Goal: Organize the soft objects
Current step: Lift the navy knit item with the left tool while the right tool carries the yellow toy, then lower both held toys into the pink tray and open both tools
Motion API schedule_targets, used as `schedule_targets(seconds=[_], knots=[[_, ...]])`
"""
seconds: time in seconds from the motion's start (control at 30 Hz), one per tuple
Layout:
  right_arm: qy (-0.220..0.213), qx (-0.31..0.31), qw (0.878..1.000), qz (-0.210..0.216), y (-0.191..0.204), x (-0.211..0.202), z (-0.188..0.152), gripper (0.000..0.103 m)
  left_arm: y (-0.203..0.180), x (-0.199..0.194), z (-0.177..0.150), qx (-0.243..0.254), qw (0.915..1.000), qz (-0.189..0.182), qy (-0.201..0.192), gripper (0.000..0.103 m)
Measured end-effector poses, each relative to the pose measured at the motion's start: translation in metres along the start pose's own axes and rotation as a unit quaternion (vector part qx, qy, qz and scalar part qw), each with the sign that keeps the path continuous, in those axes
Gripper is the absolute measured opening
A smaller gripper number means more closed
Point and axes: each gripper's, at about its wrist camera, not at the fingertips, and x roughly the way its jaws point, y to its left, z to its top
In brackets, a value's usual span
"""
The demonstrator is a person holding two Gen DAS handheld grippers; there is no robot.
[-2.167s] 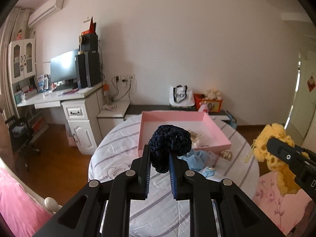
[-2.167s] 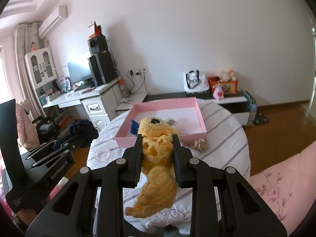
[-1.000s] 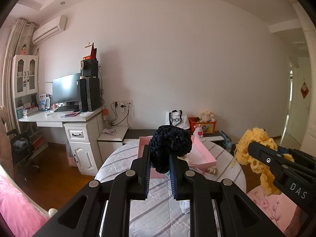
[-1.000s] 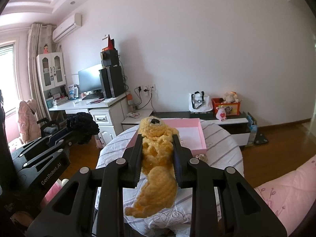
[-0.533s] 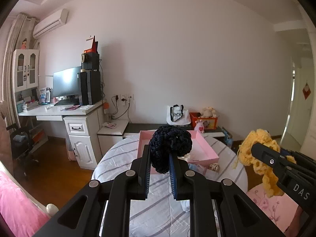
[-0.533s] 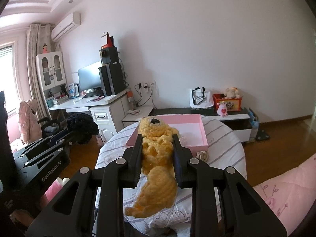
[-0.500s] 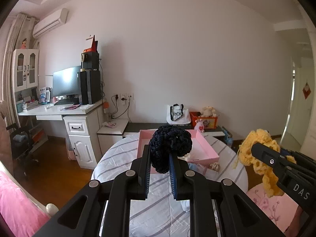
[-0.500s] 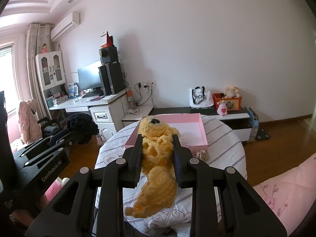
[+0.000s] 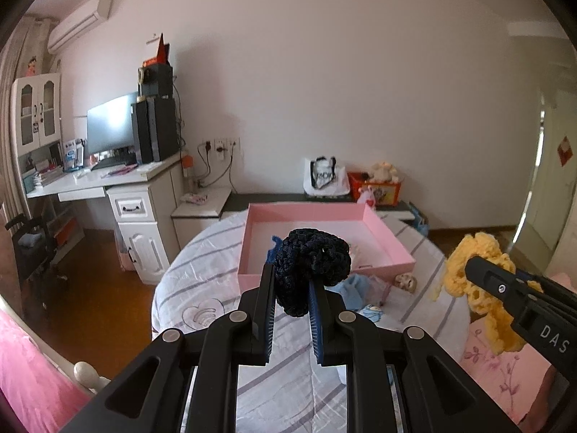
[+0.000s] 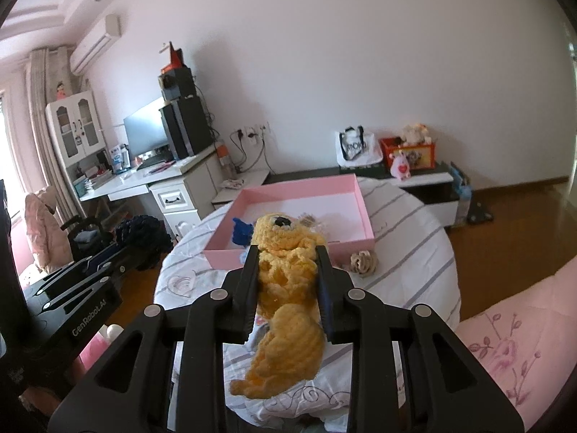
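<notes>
My left gripper (image 9: 291, 281) is shut on a dark navy crocheted ball (image 9: 312, 265), held in the air before the round table. My right gripper (image 10: 287, 258) is shut on a yellow crocheted toy (image 10: 288, 288) that hangs down between the fingers. A pink tray (image 9: 393, 243) sits at the table's far side, also in the right wrist view (image 10: 362, 209), with a blue soft item (image 10: 241, 232) and a small pale item inside. A light blue cloth (image 9: 351, 290) and a beige knitted ball (image 10: 364, 261) lie on the table before the tray.
The round table has a striped white cloth (image 9: 202, 281). A white desk with monitor (image 9: 108, 126) and cabinet stands at left. A low dark bench (image 10: 414, 180) with bag and toys runs along the wall. Pink bedding (image 10: 523, 342) lies at right.
Both grippers tilted down and moved a little nearer the table; the tray looks larger and lower in view. Both still hold their toys.
</notes>
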Motion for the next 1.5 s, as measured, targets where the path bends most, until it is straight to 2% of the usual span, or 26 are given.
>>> schedule_targets(seconds=[0.3,0.83,1.03,1.2,1.3,1.43,1.47,1.5], knots=[[0.039,0.029,0.999,-0.018,-0.030,0.060,0.009,0.026,-0.007,0.079,0.034,0.003,0.9987,-0.005,0.051,0.014],[0.086,0.031,0.995,-0.028,-0.053,0.175,0.040,0.026,-0.025,0.261,0.110,0.015,0.9930,-0.024,0.115,0.014],[0.100,0.045,0.994,-0.024,-0.063,0.211,0.046,0.026,-0.031,0.323,0.127,0.019,0.9906,-0.028,0.132,0.014],[0.115,0.058,0.992,-0.014,-0.072,0.231,0.043,0.026,-0.030,0.356,0.131,0.025,0.9886,-0.043,0.142,0.015],[0.113,0.065,0.991,-0.017,-0.076,0.235,0.041,0.029,-0.029,0.366,0.132,0.035,0.9895,-0.033,0.136,0.021],[0.105,0.075,0.991,-0.016,-0.082,0.235,0.043,0.038,-0.028,0.374,0.130,0.033,0.9914,-0.026,0.124,0.057],[0.102,0.077,0.992,-0.018,-0.080,0.234,0.043,0.039,-0.028,0.370,0.125,0.032,0.9919,-0.025,0.120,0.064],[0.097,0.079,0.992,-0.020,-0.081,0.233,0.044,0.043,-0.027,0.370,0.123,0.031,0.9925,-0.023,0.116,0.066]])
